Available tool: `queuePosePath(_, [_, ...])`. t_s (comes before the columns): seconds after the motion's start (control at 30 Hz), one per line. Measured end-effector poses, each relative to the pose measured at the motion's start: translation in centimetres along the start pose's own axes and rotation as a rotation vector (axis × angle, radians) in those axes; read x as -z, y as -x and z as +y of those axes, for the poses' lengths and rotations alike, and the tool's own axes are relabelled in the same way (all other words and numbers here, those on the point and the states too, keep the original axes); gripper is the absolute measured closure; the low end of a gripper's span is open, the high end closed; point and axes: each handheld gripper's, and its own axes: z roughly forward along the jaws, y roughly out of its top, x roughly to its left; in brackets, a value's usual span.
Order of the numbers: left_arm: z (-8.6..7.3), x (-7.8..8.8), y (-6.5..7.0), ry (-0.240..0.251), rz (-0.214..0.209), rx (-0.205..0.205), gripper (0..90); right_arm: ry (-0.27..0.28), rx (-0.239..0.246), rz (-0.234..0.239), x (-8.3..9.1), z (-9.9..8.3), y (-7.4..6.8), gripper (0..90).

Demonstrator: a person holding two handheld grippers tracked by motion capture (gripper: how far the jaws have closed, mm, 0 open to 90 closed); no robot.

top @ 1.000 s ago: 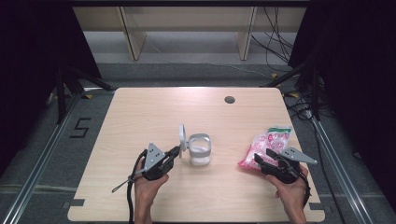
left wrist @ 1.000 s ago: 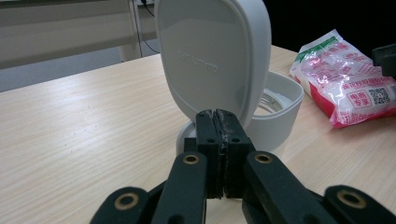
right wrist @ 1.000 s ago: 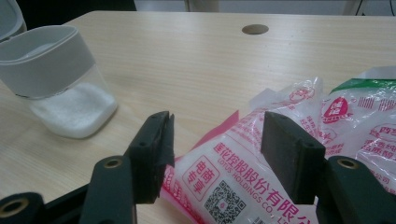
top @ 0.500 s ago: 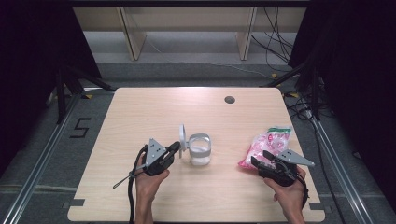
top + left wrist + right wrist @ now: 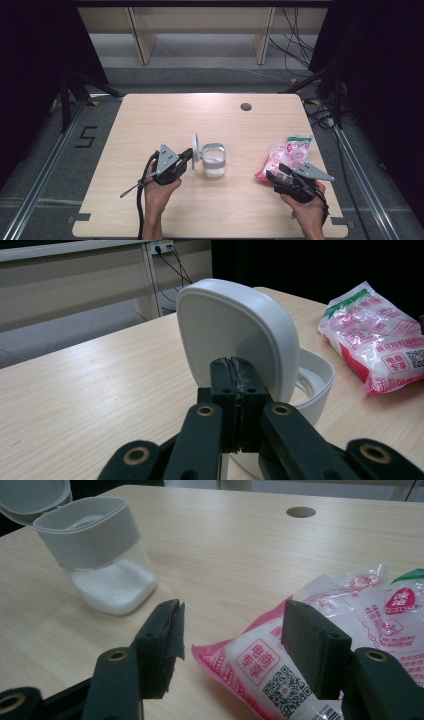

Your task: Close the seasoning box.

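On the table (image 5: 150,120), bag (image 5: 320,645) — between right gripper's (image 5: 230,645) parted jaws.

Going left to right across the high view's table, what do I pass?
Left claw → upright white plastic lid → clear square jar with white rim → pink-and-white plastic bag.

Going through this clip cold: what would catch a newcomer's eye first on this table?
Mid-table stands a small clear plastic jar with a grey-white collar, part-filled with white grains, its hinged white lid flipped upright with the shut left gripper against it. Towards the table's right edge lies a pink-and-white printed plastic bag with a green top; the right gripper stands open at its near end, its pads not visibly pressing the bag.
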Motion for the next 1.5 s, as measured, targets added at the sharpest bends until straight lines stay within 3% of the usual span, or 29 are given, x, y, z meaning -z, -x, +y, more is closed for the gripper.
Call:
queuePosePath(0.03, [0.1, 0.0, 0.1, -0.004, 0.003, 0.003, 88.4, -0.002, 0.019, 0.001, 0.0, 0.0, 0.1, 41.7])
queuePosePath(0.07, [0.1, 0.0, 0.2, 0.0, -0.005, -0.007, 88.4, -0.008, -0.004, 0.009, 0.2, 0.0, -0.2, 41.7])
queuePosePath(0.13, [0.2, -0.1, 0.4, -0.001, -0.005, -0.005, 88.4, -0.002, 0.043, 0.0, 0.1, 0.0, 0.0, 41.7])
queuePosePath(0.17, [0.3, -0.2, 0.5, 0.0, -0.006, -0.001, 88.4, 0.003, 0.02, 0.014, 0.1, -0.1, -0.2, 41.7])
queuePosePath(0.23, [0.4, -0.4, 0.6, -0.002, -0.011, -0.008, 88.2, -0.001, 0.019, 0.028, 0.0, -0.2, -0.2, 41.6])
queuePosePath(0.53, [0.6, -1.0, 1.4, -0.02, -0.027, -0.031, 87.8, -0.001, 0.033, 0.014, 0.1, -0.3, -0.3, 41.6])
queuePosePath(0.57, [0.6, -1.1, 1.5, -0.028, -0.031, -0.029, 87.6, -0.011, 0.005, 0.02, 0.3, -0.3, -0.6, 41.6])
queuePosePath(0.63, [0.7, -1.3, 1.6, -0.027, -0.037, -0.032, 87.4, -0.006, 0.027, 0.023, 0.2, -0.3, -0.5, 41.6])
queuePosePath(0.67, [0.7, -1.4, 1.7, -0.028, -0.039, -0.032, 87.3, -0.021, 0.013, 0.026, 0.3, -0.3, -0.6, 41.6])
queuePosePath(0.7, [0.8, -1.6, 1.6, -0.012, -0.043, -0.067, 87.0, -0.015, 0.029, 0.024, 0.3, -0.3, -0.5, 41.6])
queuePosePath(0.8, [0.8, -1.7, 1.9, -0.01, -0.054, -0.059, 85.5, -0.003, 0.036, 0.023, 0.2, -0.4, -0.4, 41.6])
queuePosePath(0.93, [0.7, -1.3, 2.0, -0.004, -0.062, -0.039, 76.5, -0.004, 0.042, 0.027, 0.3, -0.4, -0.3, 41.6])
queuePosePath(1.0, [0.6, -1.2, 2.0, 0.012, -0.095, -0.024, 71.6, -0.007, 0.015, 0.032, 0.3, -0.4, -0.6, 41.6])
queuePosePath(1.03, [0.6, -1.1, 2.1, 0.021, -0.115, 0.002, 68.7, -0.004, 0.004, 0.032, 0.2, -0.5, -0.7, 41.6])
queuePosePath(1.07, [0.6, -1.0, 2.2, 0.026, -0.126, 0.006, 65.8, 0.002, 0.029, 0.028, 0.2, -0.5, -0.6, 41.6])
queuePosePath(1.2, [0.6, -0.6, 2.5, 0.013, -0.126, -0.014, 56.7, -0.012, 0.002, 0.036, 0.4, -0.5, -0.9, 41.6])
queuePosePath(1.23, [0.5, -0.4, 2.7, 0.008, -0.119, 0.007, 54.2, -0.005, 0.032, 0.038, 0.3, -0.4, -0.6, 41.6])
queuePosePath(1.3, [0.4, -0.2, 2.7, 0.011, -0.121, -0.012, 50.2, -0.014, 0.037, 0.043, 0.3, -0.4, -0.7, 41.6])
queuePosePath(1.43, [-0.2, 0.1, 3.0, 0.008, -0.121, 0.021, 43.7, -0.013, 0.04, 0.038, 0.3, -0.6, -0.8, 41.5])
queuePosePath(1.5, [-0.3, 0.2, 2.9, -0.005, -0.114, 0.005, 40.9, -0.019, 0.004, 0.044, 0.3, -0.6, -1.1, 41.5])
